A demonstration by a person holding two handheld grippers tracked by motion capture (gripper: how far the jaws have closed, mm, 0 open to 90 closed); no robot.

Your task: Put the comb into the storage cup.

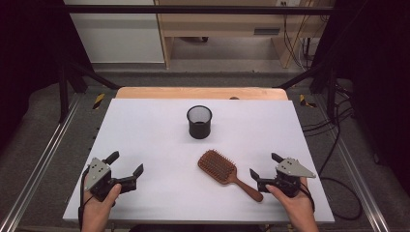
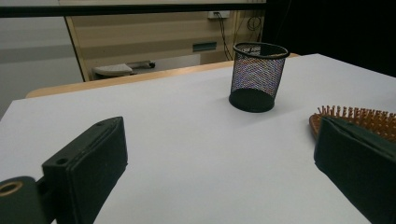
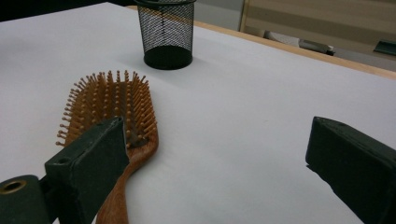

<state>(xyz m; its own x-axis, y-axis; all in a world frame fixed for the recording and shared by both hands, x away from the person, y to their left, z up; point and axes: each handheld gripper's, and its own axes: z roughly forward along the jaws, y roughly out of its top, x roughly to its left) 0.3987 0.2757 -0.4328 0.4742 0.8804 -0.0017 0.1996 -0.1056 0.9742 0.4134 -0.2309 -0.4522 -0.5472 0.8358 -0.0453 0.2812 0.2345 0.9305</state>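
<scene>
So we've got both grippers parked low on the white desk [image 1: 145, 125], fingers spread wide, holding nothing. Left gripper [image 1: 126, 169] sits around 8 o'clock, right gripper [image 1: 263, 166] around 4. The wooden hairbrush [image 1: 226, 173] lies bristles up just beside the right gripper, handle end nearest it. Black mesh cup [image 1: 199, 122] stands upright toward 12. No readable labels or writing anywhere.
</scene>
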